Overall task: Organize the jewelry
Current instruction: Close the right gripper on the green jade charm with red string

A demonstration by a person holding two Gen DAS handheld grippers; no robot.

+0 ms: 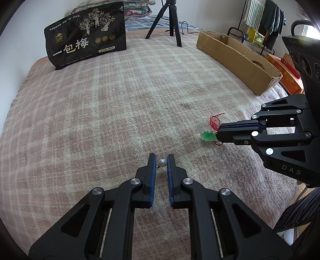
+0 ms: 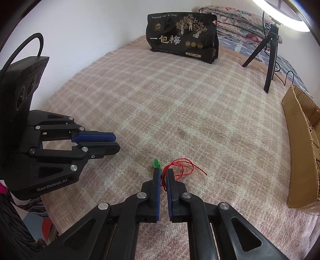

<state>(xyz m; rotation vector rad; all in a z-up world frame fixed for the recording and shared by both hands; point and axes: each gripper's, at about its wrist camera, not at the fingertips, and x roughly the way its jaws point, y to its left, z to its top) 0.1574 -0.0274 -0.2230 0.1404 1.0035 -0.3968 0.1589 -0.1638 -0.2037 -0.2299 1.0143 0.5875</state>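
My left tongs (image 1: 161, 160) pinch a pearl earring (image 1: 162, 162); my right tongs (image 2: 163, 176), at three o'clock, clench a green pendant's (image 2: 156, 163) red cord (image 2: 181, 167) on the bed (image 1: 100, 112).

The room is bright with soft daylight, and both pictures look sharp. A round lamp (image 2: 284, 18) glows very white at the top right of the right wrist view. Straight lines bend near the edges, and the corners are black.
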